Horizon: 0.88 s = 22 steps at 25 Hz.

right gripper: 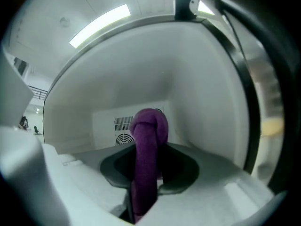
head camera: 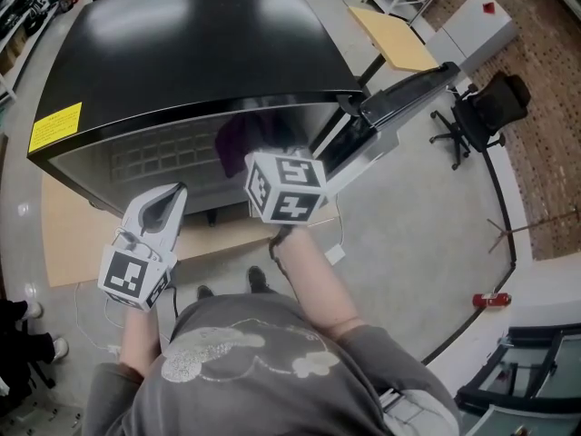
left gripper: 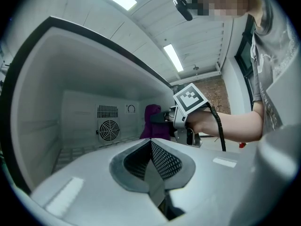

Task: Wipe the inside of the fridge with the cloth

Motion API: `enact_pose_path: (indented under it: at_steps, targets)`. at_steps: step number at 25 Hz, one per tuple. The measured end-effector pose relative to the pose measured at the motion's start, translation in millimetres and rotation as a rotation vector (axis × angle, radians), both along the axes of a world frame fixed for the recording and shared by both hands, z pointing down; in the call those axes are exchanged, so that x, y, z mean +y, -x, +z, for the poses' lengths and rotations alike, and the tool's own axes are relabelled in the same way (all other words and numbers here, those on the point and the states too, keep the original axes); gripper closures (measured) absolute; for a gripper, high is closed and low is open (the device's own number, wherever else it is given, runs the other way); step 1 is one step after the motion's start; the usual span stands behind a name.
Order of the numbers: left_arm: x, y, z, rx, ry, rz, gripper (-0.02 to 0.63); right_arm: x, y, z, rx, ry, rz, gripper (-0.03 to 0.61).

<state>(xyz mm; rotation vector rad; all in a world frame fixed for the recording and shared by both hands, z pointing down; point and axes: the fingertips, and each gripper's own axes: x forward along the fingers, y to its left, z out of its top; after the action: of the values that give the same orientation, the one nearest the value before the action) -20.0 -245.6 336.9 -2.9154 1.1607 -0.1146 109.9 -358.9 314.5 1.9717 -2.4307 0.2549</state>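
Right gripper view: jaws pinch plush cloth [right gripper: 148, 147].

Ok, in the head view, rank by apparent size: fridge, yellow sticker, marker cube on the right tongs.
Largest: fridge.
Then: marker cube, enlarged by nearness to the camera.
Smallest: yellow sticker.

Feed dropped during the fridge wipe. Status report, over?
Right gripper shut on purple cloth, inside the open fridge. Left gripper shut, empty, at the opening. No obstruction seen.
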Motion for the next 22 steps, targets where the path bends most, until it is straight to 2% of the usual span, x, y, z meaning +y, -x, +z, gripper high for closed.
enact_pose_path:
  at_steps: [7, 14, 18, 22]
  targets:
    - [1.2, 2.2, 2.4, 0.01, -0.001, 0.02, 0.595, 45.9, -23.5, 5.4, -0.05, -0.007, 0.075, 0.5]
    - [6.6, 4.0, 10.2, 0.016, 0.012, 0.038, 0.595, 83.7, -29.1, 10.5, -0.015, -0.026, 0.095, 0.5]
    - [12.6, 9.8, 18.0, 0.042, -0.004, 0.03, 0.595, 99.4, 0.8, 15.8, 0.048, -0.109, -0.019, 0.5]
    - [18.8, 30.3, 56.9, 0.03, 0.055, -0.034, 0.595, 116.8, 54.5, 40.8, 0.055, -0.098, -0.224, 0.499]
